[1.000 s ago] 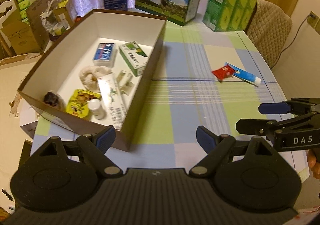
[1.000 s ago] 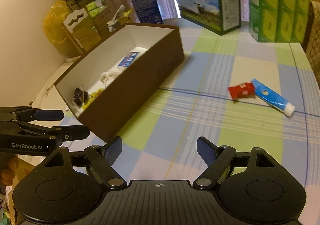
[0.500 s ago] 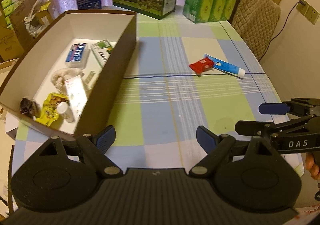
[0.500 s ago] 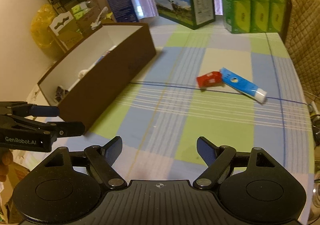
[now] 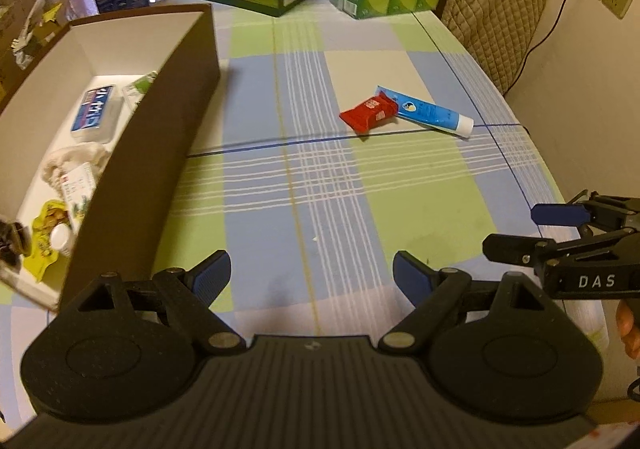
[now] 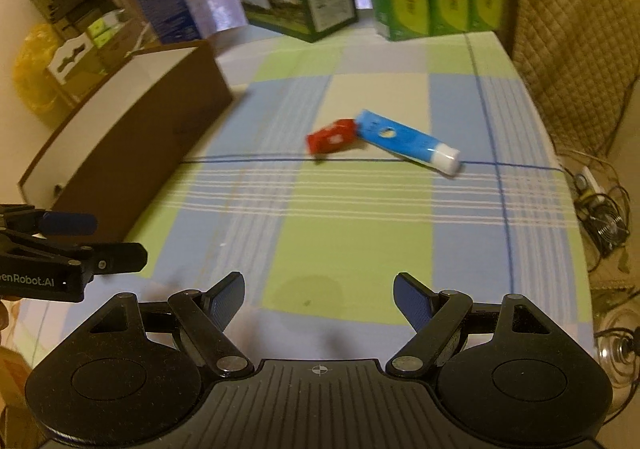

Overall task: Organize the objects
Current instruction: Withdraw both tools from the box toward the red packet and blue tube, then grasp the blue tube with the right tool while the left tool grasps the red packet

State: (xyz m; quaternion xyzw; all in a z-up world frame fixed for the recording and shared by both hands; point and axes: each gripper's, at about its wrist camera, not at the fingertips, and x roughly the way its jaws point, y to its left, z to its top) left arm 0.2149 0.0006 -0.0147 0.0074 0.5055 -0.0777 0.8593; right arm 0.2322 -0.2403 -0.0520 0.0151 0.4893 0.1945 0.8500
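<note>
Both grippers hover with jaws released.
Red packet (image 5: 370, 114) touches the blue tube (image 5: 430, 114) at 12 o'clock; brown box (image 5: 160, 137) at 10.

Both cameras are sitting low behind their own spread fingers, looking forward and down over the checked tablecloth (image 5: 320, 177). The left view is looking from beside the brown box (image 5: 152, 153), seeing inside it; the right view is looking from farther right, catching only the box's outer wall. Both are sharing the red packet (image 6: 331, 136) and blue tube (image 6: 404, 140) mid-table, and each is catching the other gripper at its edge.
</note>
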